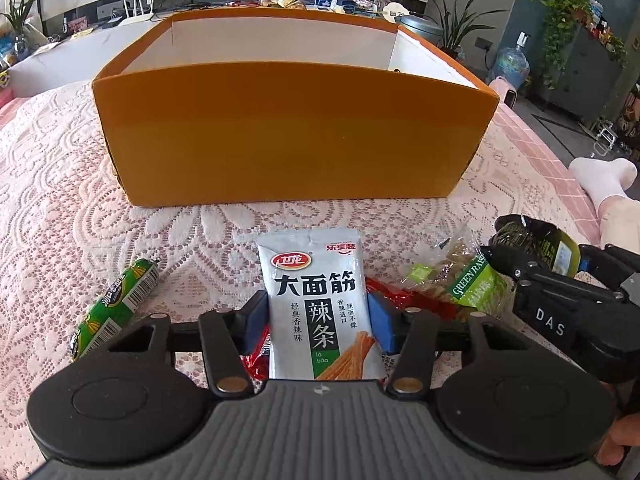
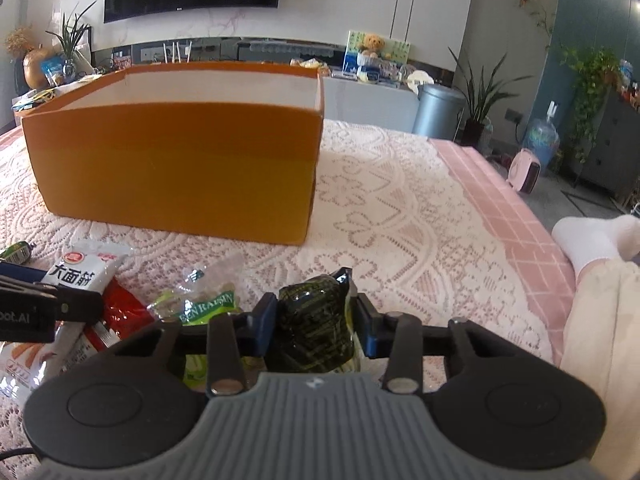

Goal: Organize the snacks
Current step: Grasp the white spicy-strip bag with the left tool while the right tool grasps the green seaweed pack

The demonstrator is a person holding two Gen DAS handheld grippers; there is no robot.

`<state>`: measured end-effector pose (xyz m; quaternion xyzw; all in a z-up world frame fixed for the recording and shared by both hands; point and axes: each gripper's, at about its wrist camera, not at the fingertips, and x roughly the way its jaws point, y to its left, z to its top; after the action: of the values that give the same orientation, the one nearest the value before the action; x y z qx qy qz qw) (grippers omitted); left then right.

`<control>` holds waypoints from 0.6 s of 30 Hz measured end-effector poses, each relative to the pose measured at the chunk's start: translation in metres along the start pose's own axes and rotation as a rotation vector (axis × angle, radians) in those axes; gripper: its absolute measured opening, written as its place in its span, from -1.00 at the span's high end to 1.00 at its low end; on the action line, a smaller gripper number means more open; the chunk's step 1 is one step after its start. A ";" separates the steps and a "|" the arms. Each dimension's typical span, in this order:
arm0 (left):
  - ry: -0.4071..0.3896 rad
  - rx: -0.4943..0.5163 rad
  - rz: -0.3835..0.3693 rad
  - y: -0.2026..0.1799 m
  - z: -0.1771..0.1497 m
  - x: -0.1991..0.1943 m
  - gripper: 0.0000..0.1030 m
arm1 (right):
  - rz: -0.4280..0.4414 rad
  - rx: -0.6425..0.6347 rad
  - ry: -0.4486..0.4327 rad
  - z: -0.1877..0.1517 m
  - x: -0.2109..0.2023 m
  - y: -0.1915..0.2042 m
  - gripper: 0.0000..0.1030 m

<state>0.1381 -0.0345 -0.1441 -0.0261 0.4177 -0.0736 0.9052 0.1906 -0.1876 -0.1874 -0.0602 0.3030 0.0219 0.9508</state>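
An open orange box with a white inside stands on the lace-covered table, behind the snacks. My left gripper is shut on a silver spicy-strip packet, with a blue pad pressed on each side. A red wrapper lies under it. My right gripper is shut on a dark green wrapped snack, which also shows in the left wrist view. A green raisin bag lies between the two grippers. A green sausage stick lies to the left.
The table's pink edge runs along the right, with a person's white-socked foot beyond it. Bare lace cloth spreads to the right of the orange box. A cluttered sideboard, plants and a grey bin stand far behind.
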 end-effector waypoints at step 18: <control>-0.120 -0.031 0.020 0.005 0.007 -0.052 -0.11 | 0.005 -0.020 -0.174 0.004 -0.048 0.003 0.23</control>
<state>0.1106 -0.0213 -0.1014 -0.0402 0.3639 -0.0566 0.9289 0.1540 -0.1847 -0.1566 -0.0670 0.2190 0.0325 0.9729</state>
